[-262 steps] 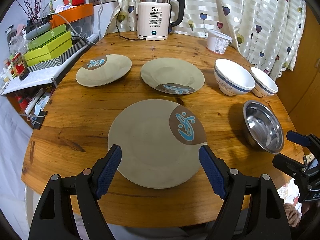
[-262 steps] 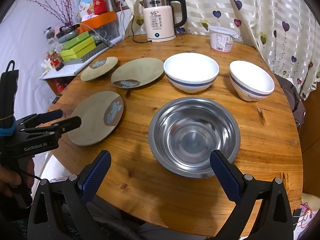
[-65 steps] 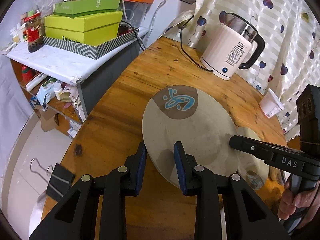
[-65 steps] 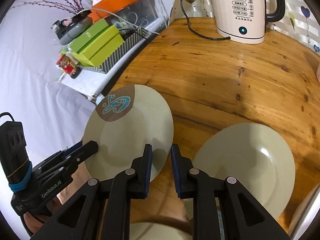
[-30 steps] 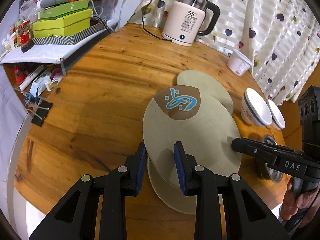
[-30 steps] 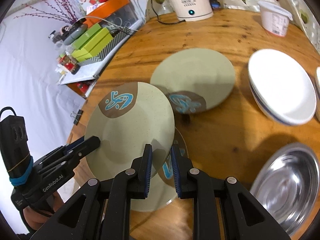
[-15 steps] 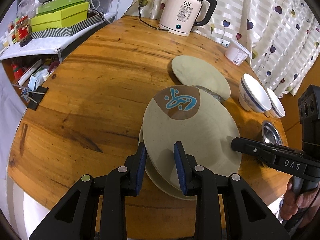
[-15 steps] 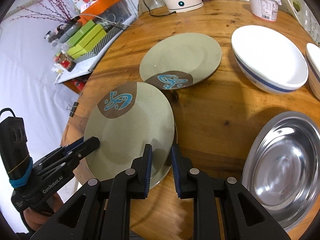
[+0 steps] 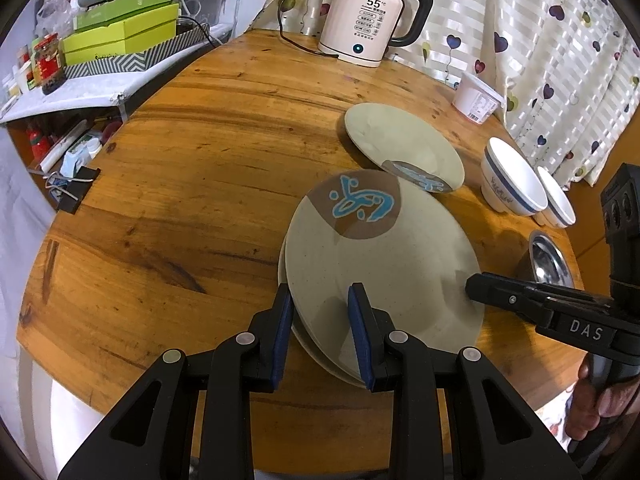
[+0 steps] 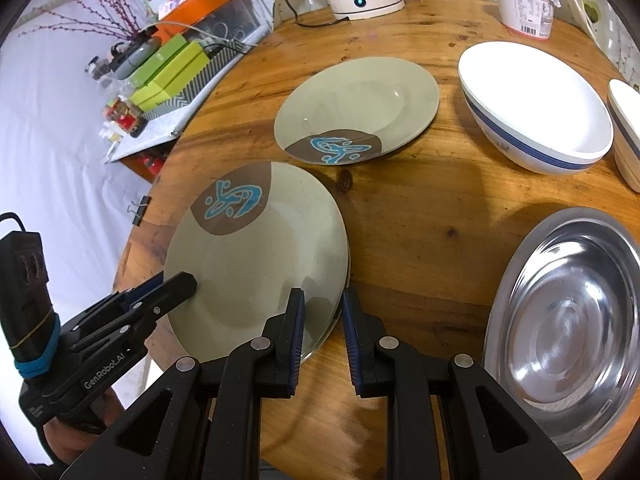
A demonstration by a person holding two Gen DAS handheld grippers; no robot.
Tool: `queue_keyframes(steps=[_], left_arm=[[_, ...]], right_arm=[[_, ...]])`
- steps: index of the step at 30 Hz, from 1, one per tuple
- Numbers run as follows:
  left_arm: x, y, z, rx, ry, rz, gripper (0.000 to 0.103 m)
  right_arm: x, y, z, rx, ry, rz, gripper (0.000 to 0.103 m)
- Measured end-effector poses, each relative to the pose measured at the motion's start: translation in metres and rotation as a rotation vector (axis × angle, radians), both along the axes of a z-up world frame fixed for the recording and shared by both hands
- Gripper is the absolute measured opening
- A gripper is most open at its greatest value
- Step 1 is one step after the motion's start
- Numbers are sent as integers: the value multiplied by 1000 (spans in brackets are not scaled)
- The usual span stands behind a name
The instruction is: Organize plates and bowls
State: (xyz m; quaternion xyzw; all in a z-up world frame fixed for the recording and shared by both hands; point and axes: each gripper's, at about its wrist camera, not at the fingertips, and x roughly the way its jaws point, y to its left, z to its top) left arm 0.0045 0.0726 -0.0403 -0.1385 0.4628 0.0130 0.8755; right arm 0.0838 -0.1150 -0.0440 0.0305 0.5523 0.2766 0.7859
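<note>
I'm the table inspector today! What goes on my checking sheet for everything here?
Surface: round wooden table, bare wood showing.
Job's things: top plate held over a second plate; third plate apart; two white bowls; steel bowl.
Clutter: kettle, white tub.
Grippers: left gripper and right gripper both clamp the top plate's rim.
Cables: kettle cord trails off the table.
Surroundings: heart curtain, green boxes on a side shelf.
</note>
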Motion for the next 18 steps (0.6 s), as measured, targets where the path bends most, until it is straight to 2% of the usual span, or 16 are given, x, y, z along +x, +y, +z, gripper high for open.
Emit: queue_keyframes(steps=[5,18], left_arm=[[-1,-1,0,15,-1,2,29],[-2,1,-3,19,21,4,30]], right_arm=[[-2,3,3,-14,-31,10,19],[2,-3,3,15,-20,-7,19]])
